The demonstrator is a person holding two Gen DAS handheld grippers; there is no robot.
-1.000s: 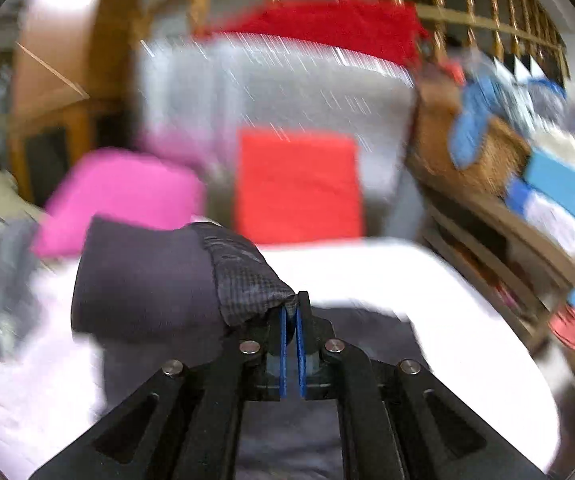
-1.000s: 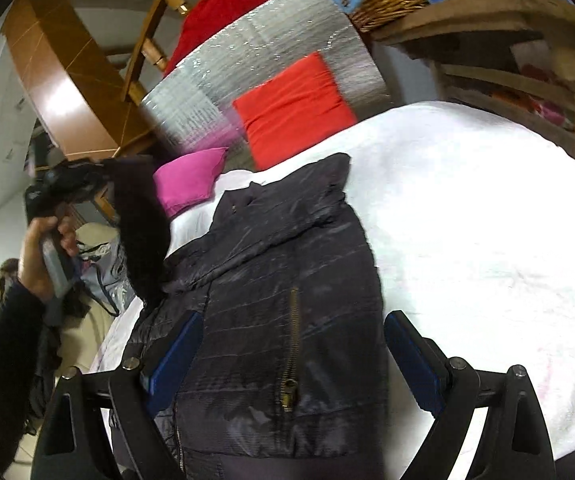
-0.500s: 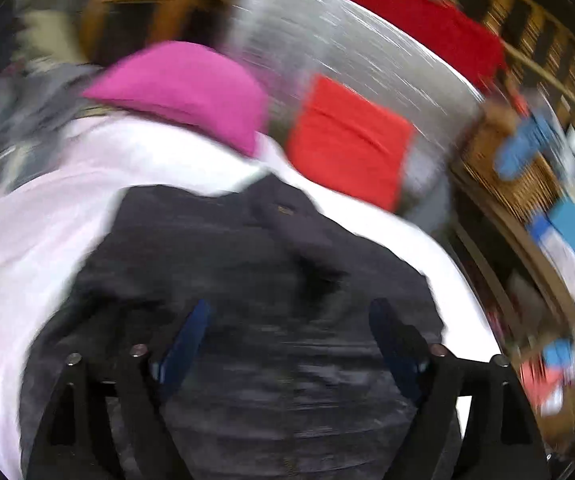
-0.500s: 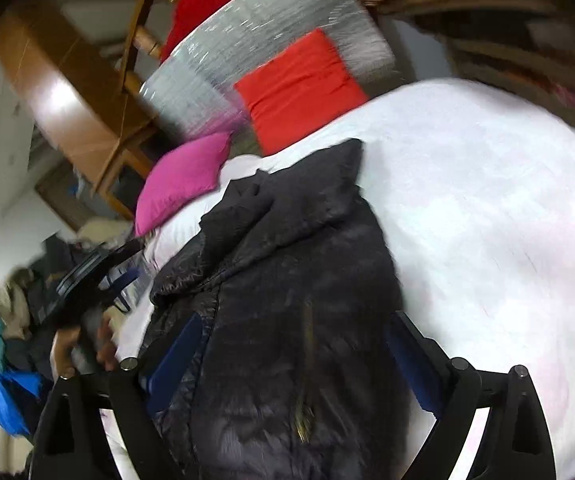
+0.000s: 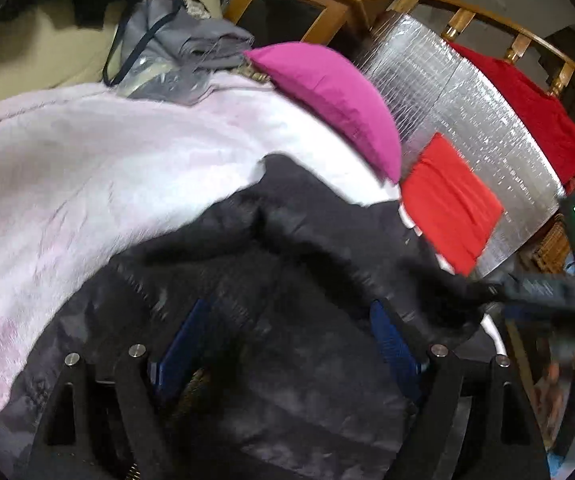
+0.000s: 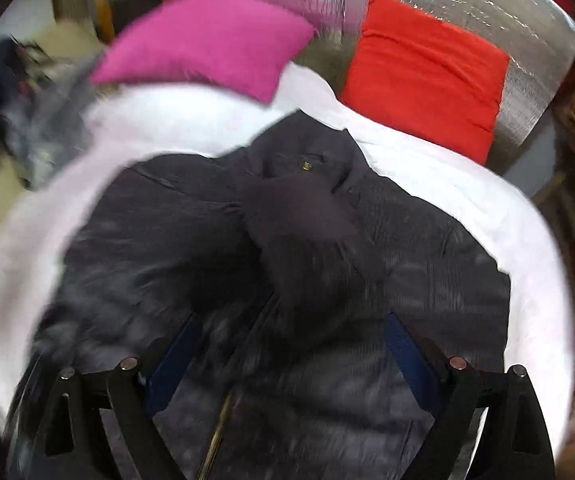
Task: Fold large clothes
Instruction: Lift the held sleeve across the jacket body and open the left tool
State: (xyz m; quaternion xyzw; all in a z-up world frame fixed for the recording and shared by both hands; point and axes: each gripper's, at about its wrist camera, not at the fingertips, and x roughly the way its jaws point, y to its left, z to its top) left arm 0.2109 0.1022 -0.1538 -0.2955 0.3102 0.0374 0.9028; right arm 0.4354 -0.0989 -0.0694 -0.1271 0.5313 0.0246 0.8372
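Note:
A black quilted jacket [image 6: 287, 280] lies front up on the white blanket [image 6: 427, 168], collar toward the cushions, one sleeve folded across its chest. It also shows in the left wrist view [image 5: 287, 300]. My left gripper [image 5: 287, 344] is open and empty just above the jacket's body. My right gripper [image 6: 291, 356] is open and empty over the zipper. The right gripper's body also shows, blurred, at the right edge of the left wrist view [image 5: 547, 292].
A pink cushion [image 5: 327, 96] and a red cushion [image 5: 447, 196] lean at the bed's head against a silver foil panel [image 5: 487, 120]. Grey clothes and bags [image 5: 183, 40] pile at the far left. The white blanket [image 5: 87, 160] spreads to the left.
My left gripper let go of the sleeve, opened, and dropped low over the jacket. The sleeve now lies across the chest. My right gripper swung to face the collar squarely.

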